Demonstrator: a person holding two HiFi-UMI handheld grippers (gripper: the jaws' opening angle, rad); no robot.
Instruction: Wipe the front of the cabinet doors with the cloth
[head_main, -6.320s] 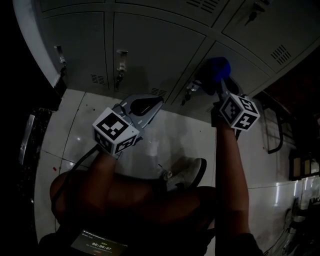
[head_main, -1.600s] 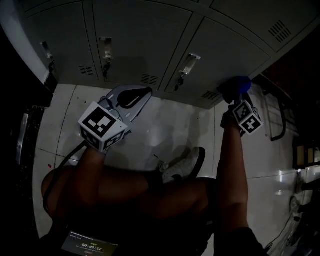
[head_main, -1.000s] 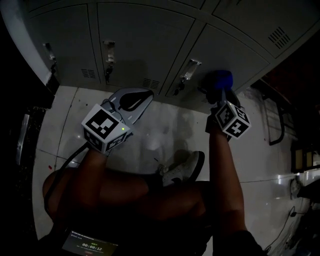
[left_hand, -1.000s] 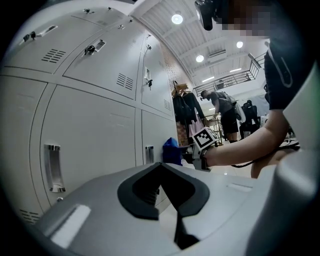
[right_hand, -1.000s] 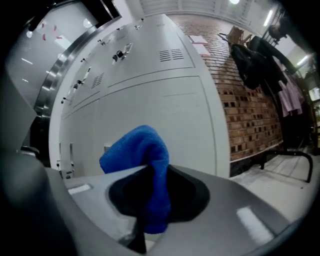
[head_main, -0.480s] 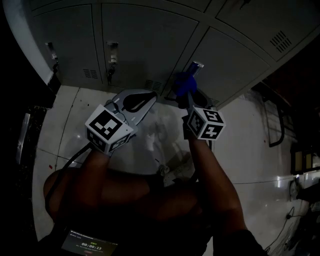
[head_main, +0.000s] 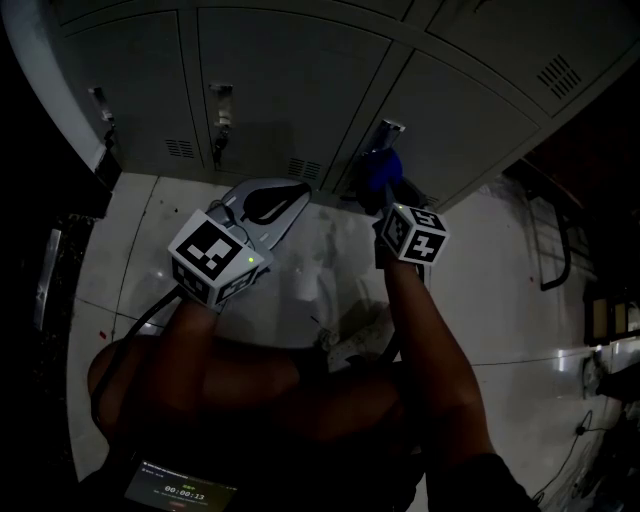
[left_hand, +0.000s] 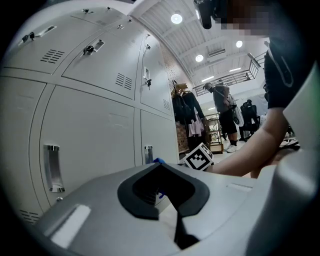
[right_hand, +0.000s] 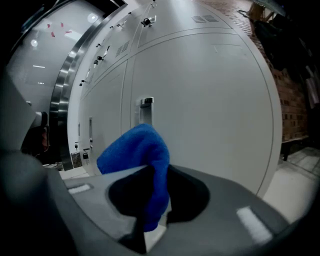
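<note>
right hand-held gripper (head_main: 384, 190) carries the blue fluffy cloth (head_main: 381, 170) leftward along the grey metal cabinet doors (head_main: 290, 90)

the right hand-held gripper (right_hand: 150, 202) has its jaws clamped on the cloth (right_hand: 137, 150), whose bunched top stands above them against the door front (right_hand: 215, 100), just beside the silver latch handle (right_hand: 145, 106). a second ago the cloth sat further right, low on the same door near its vent; it has now crossed to the latch, so i judge one sweep of this door is nearly finished and the doors to the left are not yet wiped. the left hand-held gripper (head_main: 268, 203), jaws together and holding nothing, hangs over the pale tiled floor (head_main: 330, 270), short of the doors.
</note>
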